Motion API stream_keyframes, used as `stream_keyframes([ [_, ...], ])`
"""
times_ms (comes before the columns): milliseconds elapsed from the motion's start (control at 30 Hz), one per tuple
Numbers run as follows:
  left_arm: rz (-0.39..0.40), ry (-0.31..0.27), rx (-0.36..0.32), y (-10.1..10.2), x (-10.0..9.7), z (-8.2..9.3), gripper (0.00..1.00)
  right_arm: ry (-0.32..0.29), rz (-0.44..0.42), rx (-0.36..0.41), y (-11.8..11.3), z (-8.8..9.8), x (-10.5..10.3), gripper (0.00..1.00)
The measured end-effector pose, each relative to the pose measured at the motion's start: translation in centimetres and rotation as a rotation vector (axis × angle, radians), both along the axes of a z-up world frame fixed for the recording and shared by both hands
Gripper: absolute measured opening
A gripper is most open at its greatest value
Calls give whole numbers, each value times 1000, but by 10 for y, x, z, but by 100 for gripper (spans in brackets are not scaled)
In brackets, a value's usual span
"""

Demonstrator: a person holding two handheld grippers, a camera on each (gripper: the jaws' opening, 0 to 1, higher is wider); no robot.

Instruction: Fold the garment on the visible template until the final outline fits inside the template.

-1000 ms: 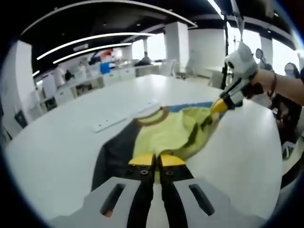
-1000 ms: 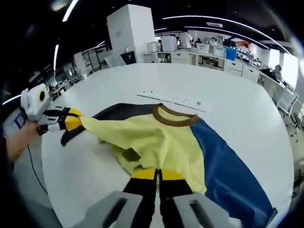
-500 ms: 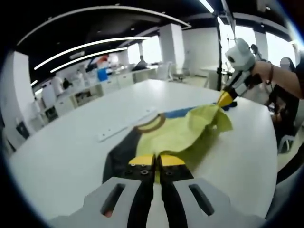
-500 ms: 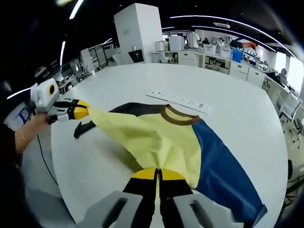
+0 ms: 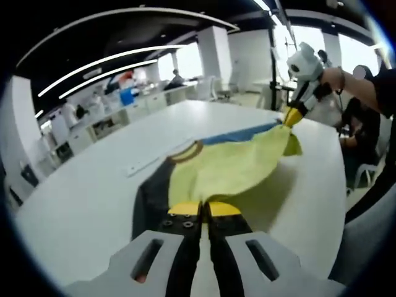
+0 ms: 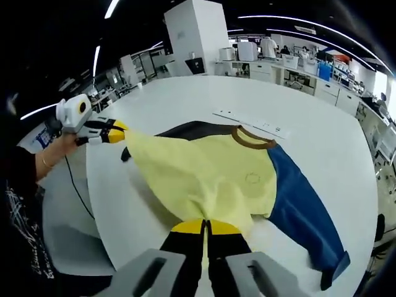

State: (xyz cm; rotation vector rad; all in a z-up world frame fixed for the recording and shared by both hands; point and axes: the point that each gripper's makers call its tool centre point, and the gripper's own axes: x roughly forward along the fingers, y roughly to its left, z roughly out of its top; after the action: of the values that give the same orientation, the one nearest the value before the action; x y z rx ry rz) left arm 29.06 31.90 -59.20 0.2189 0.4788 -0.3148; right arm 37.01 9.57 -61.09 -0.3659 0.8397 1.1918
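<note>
Both grippers pinch the hem of the shirt, lifting its yellow body taut over the white table. The right gripper and the left gripper each have fingers closed on cloth; past the fingertips lie the brown collar, the blue sleeve and the black sleeve. Risk, as a judgement: uneven pull could slip the hem from one grip or drag the sleeves askew, leaving the fold crooked.

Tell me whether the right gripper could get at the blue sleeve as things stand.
Probably not yet: the right gripper has its jaws shut on the yellow shirt hem. The blue sleeve lies uncovered on the white table, so letting go would free the way.
</note>
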Motion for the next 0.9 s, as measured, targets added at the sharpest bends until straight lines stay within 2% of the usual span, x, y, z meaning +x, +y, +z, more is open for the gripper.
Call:
stream_keyframes([
  [233, -19, 30, 3, -8, -29, -9, 0, 22, 56, -13, -6, -7, -27, 0],
  [400, -7, 50, -2, -11, -50, -16, 0, 70, 81, 4, -12, -13, -43, 0],
  [567, -13, 87, -3, -17, -73, -28, 0, 103, 97, -19, -21, -29, -60, 0],
  [900, -25, 147, -8, -23, -102, -47, 0, 124, 93, 0, -25, -45, -80, 0],
])
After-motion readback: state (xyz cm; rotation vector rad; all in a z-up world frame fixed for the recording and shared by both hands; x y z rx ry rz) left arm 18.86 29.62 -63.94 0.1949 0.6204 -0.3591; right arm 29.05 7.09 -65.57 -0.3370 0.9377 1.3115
